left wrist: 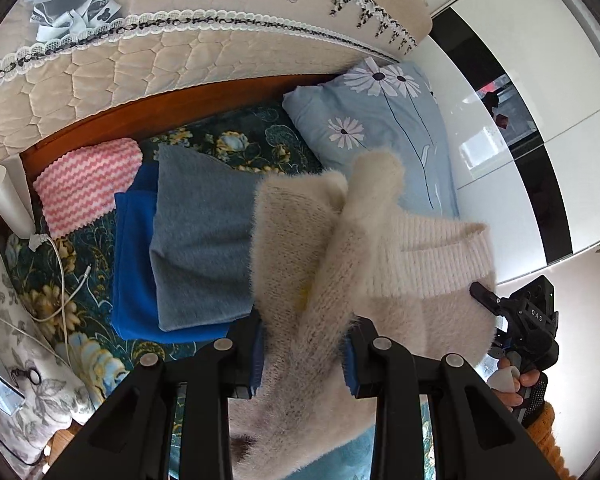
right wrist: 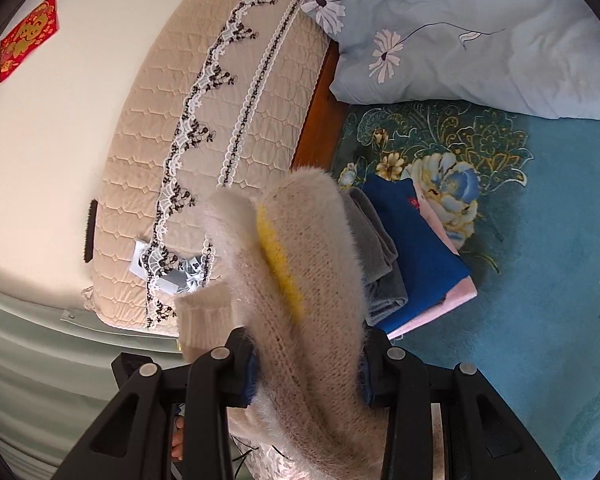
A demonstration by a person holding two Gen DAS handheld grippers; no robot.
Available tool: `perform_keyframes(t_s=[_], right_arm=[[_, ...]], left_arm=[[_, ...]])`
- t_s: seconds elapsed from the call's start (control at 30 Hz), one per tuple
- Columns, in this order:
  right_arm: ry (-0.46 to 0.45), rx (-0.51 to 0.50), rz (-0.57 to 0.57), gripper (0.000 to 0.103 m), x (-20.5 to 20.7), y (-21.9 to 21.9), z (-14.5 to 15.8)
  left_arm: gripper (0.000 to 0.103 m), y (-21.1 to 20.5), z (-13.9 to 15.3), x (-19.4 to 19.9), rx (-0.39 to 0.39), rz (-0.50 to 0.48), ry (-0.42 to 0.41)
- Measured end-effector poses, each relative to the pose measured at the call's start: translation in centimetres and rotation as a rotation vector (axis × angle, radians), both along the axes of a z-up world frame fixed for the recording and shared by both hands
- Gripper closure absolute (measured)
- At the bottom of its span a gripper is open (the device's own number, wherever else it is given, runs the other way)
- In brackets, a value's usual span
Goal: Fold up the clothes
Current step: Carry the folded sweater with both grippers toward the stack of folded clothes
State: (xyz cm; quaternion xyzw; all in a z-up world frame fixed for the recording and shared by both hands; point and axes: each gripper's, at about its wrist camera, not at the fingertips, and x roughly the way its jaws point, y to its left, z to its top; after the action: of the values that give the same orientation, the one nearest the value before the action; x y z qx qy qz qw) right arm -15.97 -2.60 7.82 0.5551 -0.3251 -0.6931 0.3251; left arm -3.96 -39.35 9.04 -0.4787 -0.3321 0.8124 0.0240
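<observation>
A fluffy cream knit sweater (left wrist: 300, 248) with a ribbed hem and a yellow patch hangs folded over itself above the bed. My left gripper (left wrist: 305, 354) is shut on its lower bulk. In the right wrist view the same sweater (right wrist: 312, 264) bulges between the blue pads, and my right gripper (right wrist: 309, 376) is shut on it. The right gripper's black body (left wrist: 528, 324) shows at the sweater's right edge in the left wrist view, held by a hand. Just past the sweater lies a stack of folded clothes: a grey piece (left wrist: 200, 240) on a blue one (left wrist: 134, 272).
A pink zigzag cloth (left wrist: 86, 186) lies left of the stack, a light blue flowered pillow (left wrist: 384, 120) behind it. The floral teal bedspread (right wrist: 520, 320) covers the bed, bounded by a quilted beige headboard (left wrist: 180, 68). A white cable (left wrist: 62, 280) trails at the left; white wardrobe doors (left wrist: 540, 120) stand right.
</observation>
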Motion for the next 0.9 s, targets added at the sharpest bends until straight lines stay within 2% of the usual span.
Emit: perform_keyframes(t_s=[0.2, 0.43, 0.63, 0.7, 0.77, 0.9], right_arm=[[0.0, 0.03, 0.076, 0.063, -4.9, -5.2, -1.3], [-0.051, 0.078, 0.098, 0.063, -9.0, -8.1, -4.9], [-0.103, 0.131, 0.09, 0.063, -11.0, -8.7, -9.0], [-0.129, 0.138, 0.079, 0.064, -11.5, -8.4, -10.5], [-0.143, 0.146, 0.078, 0.064, -11.6, -8.3, -11.6], [-0.156, 0.131, 0.062, 0.064, -11.7, -8.1, -12.8]], left_arm=[[0.071, -4.6, -2.0, -2.8, 0.018, 0.044, -0.025], [0.071, -7.8, -5.9, -5.9, 0.053, 0.07, -0.07], [0.07, -9.3, -11.1, -6.7, 0.12, 0.15, -0.121], [0.07, -10.1, -12.6, -6.4, 0.172, 0.188, -0.128], [0.069, -10.2, -13.6, -6.3, 0.204, 0.209, -0.122], [0.069, -10.1, -13.9, -6.2, 0.204, 0.219, -0.103]])
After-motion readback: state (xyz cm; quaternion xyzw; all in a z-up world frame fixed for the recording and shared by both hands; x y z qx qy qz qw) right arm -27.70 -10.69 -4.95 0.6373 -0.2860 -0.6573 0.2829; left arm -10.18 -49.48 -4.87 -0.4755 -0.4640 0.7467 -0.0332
